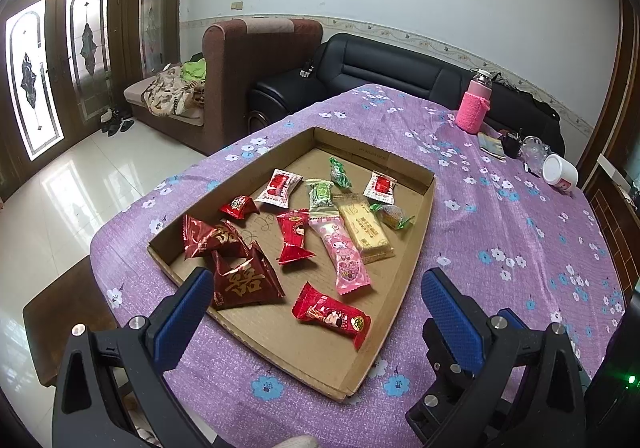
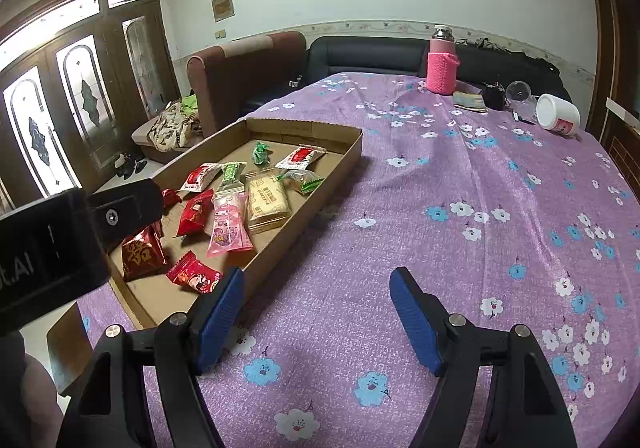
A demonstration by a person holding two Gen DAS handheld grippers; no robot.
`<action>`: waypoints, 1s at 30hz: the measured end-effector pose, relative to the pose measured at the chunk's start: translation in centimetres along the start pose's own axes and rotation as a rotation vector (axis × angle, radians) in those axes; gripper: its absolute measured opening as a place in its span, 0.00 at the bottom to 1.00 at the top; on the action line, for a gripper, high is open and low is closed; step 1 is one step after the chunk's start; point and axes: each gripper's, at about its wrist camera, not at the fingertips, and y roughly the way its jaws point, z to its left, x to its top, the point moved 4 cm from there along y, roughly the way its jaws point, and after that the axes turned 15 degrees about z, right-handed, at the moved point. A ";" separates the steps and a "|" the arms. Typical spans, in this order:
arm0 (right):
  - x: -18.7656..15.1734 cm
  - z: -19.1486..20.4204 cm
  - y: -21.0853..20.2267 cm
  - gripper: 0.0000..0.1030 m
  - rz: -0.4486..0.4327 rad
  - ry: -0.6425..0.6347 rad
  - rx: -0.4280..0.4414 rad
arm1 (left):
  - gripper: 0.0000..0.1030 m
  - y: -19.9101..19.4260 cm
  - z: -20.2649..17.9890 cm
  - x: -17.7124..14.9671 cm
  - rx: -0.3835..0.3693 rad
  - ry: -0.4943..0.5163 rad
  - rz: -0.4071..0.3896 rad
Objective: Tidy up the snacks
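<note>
A shallow cardboard tray (image 1: 416, 232) (image 2: 344, 157) lies on the purple flowered tablecloth and holds several wrapped snacks. Among them are dark red pyramid packs (image 1: 244, 282) (image 2: 142, 252), a pink packet (image 1: 344, 256) (image 2: 229, 226), a yellow biscuit bar (image 1: 364, 230) (image 2: 267, 199), red candies (image 1: 332, 314) (image 2: 194, 274) and green candies (image 1: 340, 172) (image 2: 261, 152). My left gripper (image 1: 316, 288) hovers open over the tray's near end, nothing between its blue pads. My right gripper (image 2: 316, 294) stands open over bare cloth just right of the tray. The left gripper's black body (image 2: 60, 236) shows at the left of the right wrist view.
At the table's far right stand a pink-sleeved bottle (image 1: 474, 107) (image 2: 441, 65), a tipped white jar (image 1: 560, 169) (image 2: 558, 115), a clear cup (image 2: 518, 91) and small dark items. Sofas (image 1: 384, 67) sit behind the table. The table's left edge drops to a tiled floor (image 1: 80, 183).
</note>
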 end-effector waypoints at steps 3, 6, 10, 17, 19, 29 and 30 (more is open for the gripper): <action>0.0 0.0 0.0 0.77 0.001 0.000 0.001 | 1.00 0.0 0.1 0.1 0.000 0.000 0.000; 0.0 0.0 0.0 0.77 0.001 -0.001 0.000 | 1.00 0.1 0.1 0.1 0.000 -0.002 0.001; -0.2 0.1 0.1 0.77 0.003 -0.006 0.001 | 1.00 0.1 0.1 0.1 -0.001 -0.003 0.002; -0.4 0.3 0.3 0.77 0.003 -0.007 0.001 | 1.00 0.1 0.2 0.1 -0.001 -0.002 0.002; -0.3 0.2 0.2 0.77 0.004 -0.007 0.002 | 1.00 0.1 0.2 0.2 -0.001 -0.002 0.002; -0.4 0.4 0.3 0.77 0.005 -0.009 0.003 | 1.00 0.3 0.2 -0.1 -0.004 -0.004 0.008; -0.5 0.4 0.3 0.77 0.006 -0.009 0.004 | 1.00 0.3 0.2 -0.1 -0.004 -0.004 0.008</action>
